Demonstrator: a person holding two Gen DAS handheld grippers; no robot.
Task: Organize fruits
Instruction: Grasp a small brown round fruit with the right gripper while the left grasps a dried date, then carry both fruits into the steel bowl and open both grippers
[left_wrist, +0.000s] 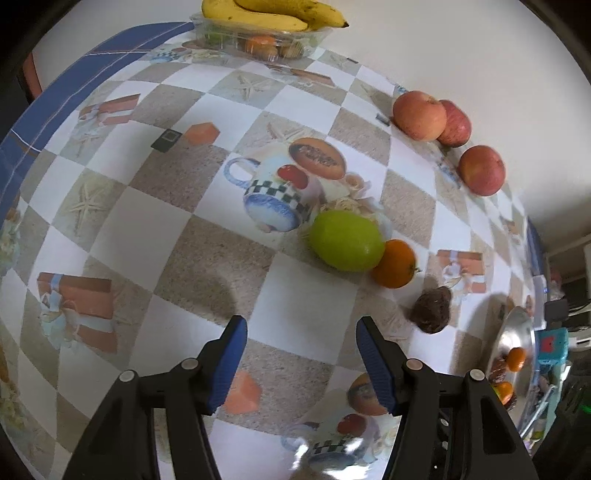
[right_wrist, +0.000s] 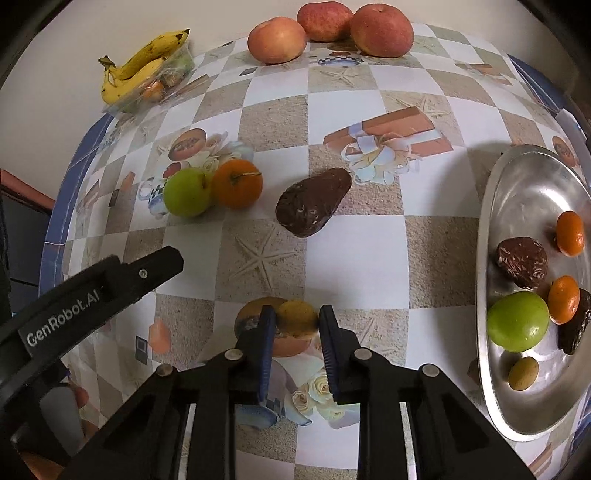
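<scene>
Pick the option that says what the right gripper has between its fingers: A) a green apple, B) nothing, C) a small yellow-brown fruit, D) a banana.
C: in the right wrist view the right gripper has its blue pads pressed on both sides of a small yellow-brown fruit, just above the tablecloth.

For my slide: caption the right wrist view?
Right gripper jaws shut on small yellow-brown fruit, beside oval metal tray.

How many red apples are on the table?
3, all along the far edge by the wall: one apple, a second behind it, a third beside them. None looks hidden.
</scene>
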